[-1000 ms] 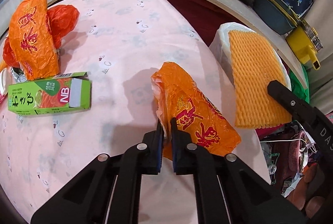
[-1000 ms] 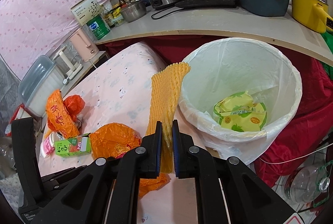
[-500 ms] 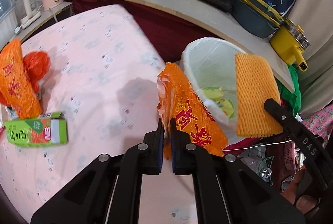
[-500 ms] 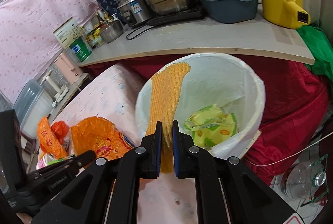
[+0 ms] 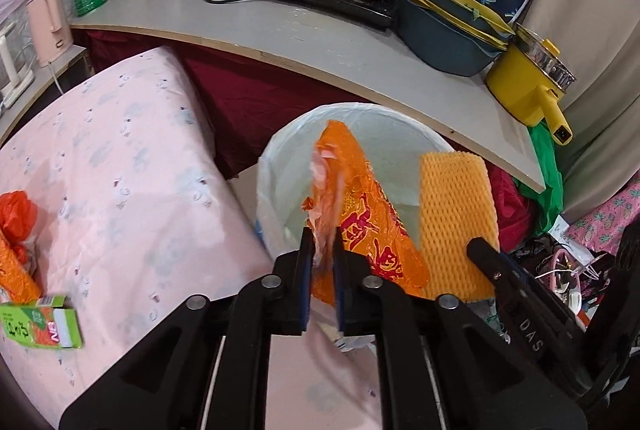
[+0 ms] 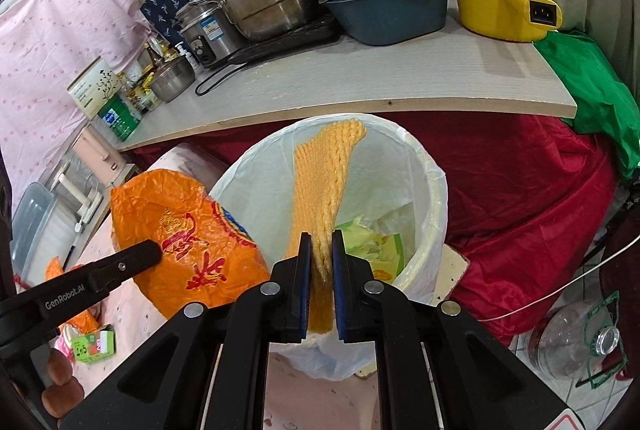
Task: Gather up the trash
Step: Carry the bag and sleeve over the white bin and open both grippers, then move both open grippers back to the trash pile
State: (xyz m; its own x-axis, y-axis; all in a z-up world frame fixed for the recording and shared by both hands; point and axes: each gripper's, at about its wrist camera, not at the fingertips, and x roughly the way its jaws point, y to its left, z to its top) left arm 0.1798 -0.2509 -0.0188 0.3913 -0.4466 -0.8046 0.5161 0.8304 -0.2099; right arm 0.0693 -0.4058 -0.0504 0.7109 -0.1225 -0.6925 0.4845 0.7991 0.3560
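Note:
A white-lined trash bin [image 5: 282, 154] [image 6: 434, 186] stands under the counter edge. My left gripper [image 5: 323, 242] holds a crumpled orange plastic bag [image 5: 362, 218] [image 6: 188, 230] over the bin's near rim. Its jaws are opening, and the blurred bag still fills the gap. My right gripper [image 6: 321, 246] holds a yellow foam net [image 6: 320, 182] [image 5: 456, 222] over the bin mouth. Its jaws are opening too, with the net still touching both pads. Yellow-green wrappers [image 6: 378, 250] lie inside the bin.
A green carton [image 5: 44, 322] [image 6: 94, 344] and more orange bags [image 5: 16, 230] lie on the pink-clothed table [image 5: 120, 170] at left. Above the bin a counter [image 5: 320, 42] carries pots and a yellow cooker [image 5: 532, 82]. A plastic bottle [image 6: 568, 342] lies on the floor.
Both grippers have carried their loads off the table and to the right, over the bin. The gap between each pair of jaws has widened slightly.

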